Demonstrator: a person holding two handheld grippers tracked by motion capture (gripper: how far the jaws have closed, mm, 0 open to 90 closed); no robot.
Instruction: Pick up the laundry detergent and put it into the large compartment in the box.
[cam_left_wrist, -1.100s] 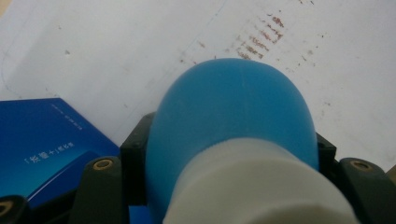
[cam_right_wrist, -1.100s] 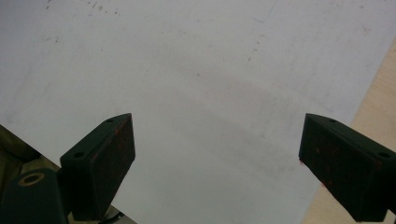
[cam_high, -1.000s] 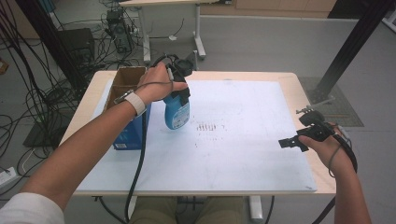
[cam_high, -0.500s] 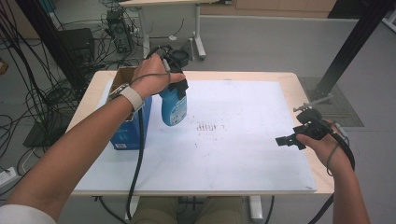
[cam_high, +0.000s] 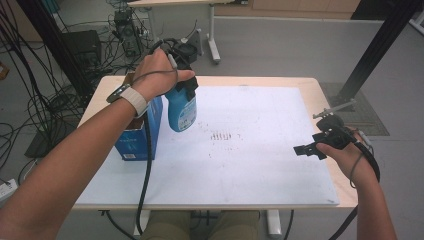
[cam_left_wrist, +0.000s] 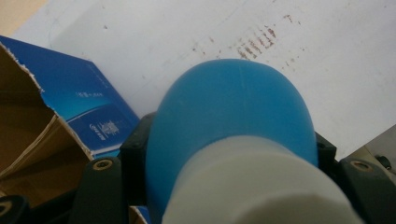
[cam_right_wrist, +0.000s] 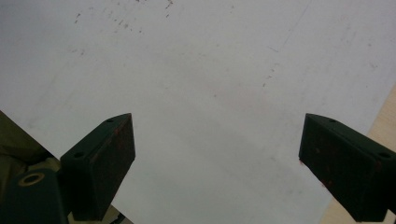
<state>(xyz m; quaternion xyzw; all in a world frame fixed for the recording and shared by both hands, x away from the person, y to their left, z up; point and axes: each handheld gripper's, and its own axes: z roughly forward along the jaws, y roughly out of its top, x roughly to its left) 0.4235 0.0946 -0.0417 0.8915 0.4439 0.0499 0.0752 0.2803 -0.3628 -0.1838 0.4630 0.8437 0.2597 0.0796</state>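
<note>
Left gripper (cam_high: 184, 92) grasps the blue bottle (cam_high: 181, 112) below its white cap; smooth plastic, likely slippery. Right gripper (cam_right_wrist: 217, 163) waits released at four o'clock.

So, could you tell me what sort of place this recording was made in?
Probably a lab or workshop set up for recording: a work table under a white board, bundles of cables and equipment on the bare floor, and a black frame post.
</note>
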